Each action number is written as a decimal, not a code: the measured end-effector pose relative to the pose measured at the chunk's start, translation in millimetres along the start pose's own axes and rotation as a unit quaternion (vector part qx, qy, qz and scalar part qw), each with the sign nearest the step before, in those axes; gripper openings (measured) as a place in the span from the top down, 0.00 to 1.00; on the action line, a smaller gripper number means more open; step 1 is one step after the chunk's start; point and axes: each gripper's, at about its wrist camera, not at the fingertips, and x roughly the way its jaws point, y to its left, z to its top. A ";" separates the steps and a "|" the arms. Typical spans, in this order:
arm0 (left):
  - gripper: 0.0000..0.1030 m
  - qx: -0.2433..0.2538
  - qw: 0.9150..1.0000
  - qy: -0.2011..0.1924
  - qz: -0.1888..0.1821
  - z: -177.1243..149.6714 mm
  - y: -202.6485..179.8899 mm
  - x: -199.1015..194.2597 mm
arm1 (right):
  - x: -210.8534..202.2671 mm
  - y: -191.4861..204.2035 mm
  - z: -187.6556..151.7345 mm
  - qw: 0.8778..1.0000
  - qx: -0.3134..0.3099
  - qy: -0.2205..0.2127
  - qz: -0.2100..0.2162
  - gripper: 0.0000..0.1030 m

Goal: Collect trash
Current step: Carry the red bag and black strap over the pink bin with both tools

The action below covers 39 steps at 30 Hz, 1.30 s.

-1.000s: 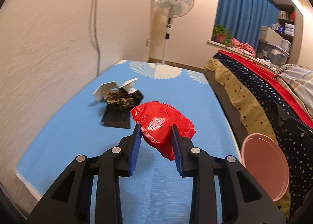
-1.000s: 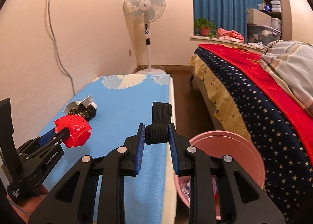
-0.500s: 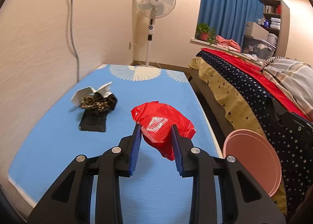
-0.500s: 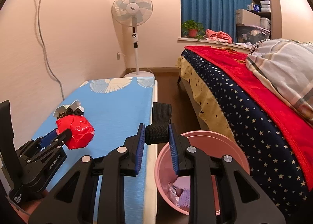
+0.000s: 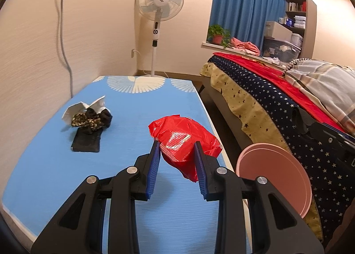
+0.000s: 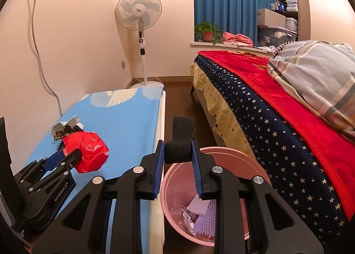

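My left gripper (image 5: 177, 149) is shut on a crumpled red plastic wrapper (image 5: 184, 136) and holds it above the blue mat (image 5: 124, 143); it also shows in the right wrist view (image 6: 88, 152). My right gripper (image 6: 177, 149) is shut on a folded black elastic band (image 6: 180, 138) and holds it over the near rim of the pink trash bin (image 6: 226, 154), which holds paper and wrappers. The bin (image 5: 275, 174) stands on the floor right of the mat. A pile of white paper and dark cloth scraps (image 5: 88, 118) lies on the mat's left side.
A standing fan (image 5: 158, 10) is at the far end of the mat. A bed (image 6: 277, 107) with a starred cover and red blanket runs along the right. A wall with a hanging cable (image 5: 64, 32) borders the mat's left side.
Both grippers have swung right with their loads. The pink bin has come under the right gripper and shows its inside. The scrap pile has shifted left in the left wrist view.
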 end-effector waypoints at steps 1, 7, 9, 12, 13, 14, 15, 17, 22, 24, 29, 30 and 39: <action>0.70 0.002 1.000 0.000 -0.002 -0.2 -1.7 0.3 | 0.5 -0.8 -0.1 1.000 0.001 0.000 -0.001 0.76; 0.70 0.005 1.000 -0.002 -0.007 0.0 -7.7 1.2 | 3.5 -3.8 -1.3 1.000 0.005 0.001 -0.009 0.76; 0.70 0.006 1.000 -0.002 -0.009 0.0 -9.7 2.3 | 5.1 -4.1 -2.1 1.000 0.007 0.002 -0.012 0.76; 0.70 0.009 1.000 0.000 -0.014 -0.8 -14.5 5.0 | 6.7 -6.8 -3.8 1.000 0.013 0.001 -0.022 0.76; 0.70 0.010 1.000 0.000 -0.016 -1.0 -15.9 5.7 | 7.4 -7.4 -3.9 1.000 0.014 0.001 -0.023 0.76; 0.70 0.012 1.000 0.000 -0.017 -1.3 -17.0 6.3 | 8.3 -8.5 -4.2 1.000 0.016 0.002 -0.025 0.76; 0.70 0.013 1.000 0.000 -0.018 -1.4 -18.2 7.0 | 8.9 -9.8 -4.3 0.999 0.017 0.002 -0.027 0.76; 0.70 0.014 1.000 -0.001 -0.020 -1.7 -20.9 8.2 | 10.3 -11.8 -5.1 0.999 0.021 0.002 -0.031 0.76; 0.70 0.019 0.999 -0.001 -0.028 -3.2 -29.9 12.3 | 13.4 -13.8 -7.1 0.999 0.027 0.003 -0.040 0.76; 0.70 0.021 0.999 -0.001 -0.030 -3.5 -33.0 13.6 | 14.4 -14.8 -7.3 0.999 0.029 0.002 -0.043 0.76; 0.70 0.029 0.999 0.000 -0.040 -5.6 -43.4 18.3 | 17.5 -20.0 -8.4 0.998 0.037 0.002 -0.053 0.76; 0.70 0.031 0.999 0.001 -0.042 -6.4 -46.3 19.6 | 18.6 -21.4 -9.0 0.998 0.039 0.004 -0.054 0.76; 0.70 0.043 0.997 0.010 -0.068 -10.8 -67.1 32.1 | 30.6 -35.9 -13.4 0.995 0.057 0.016 -0.076 0.76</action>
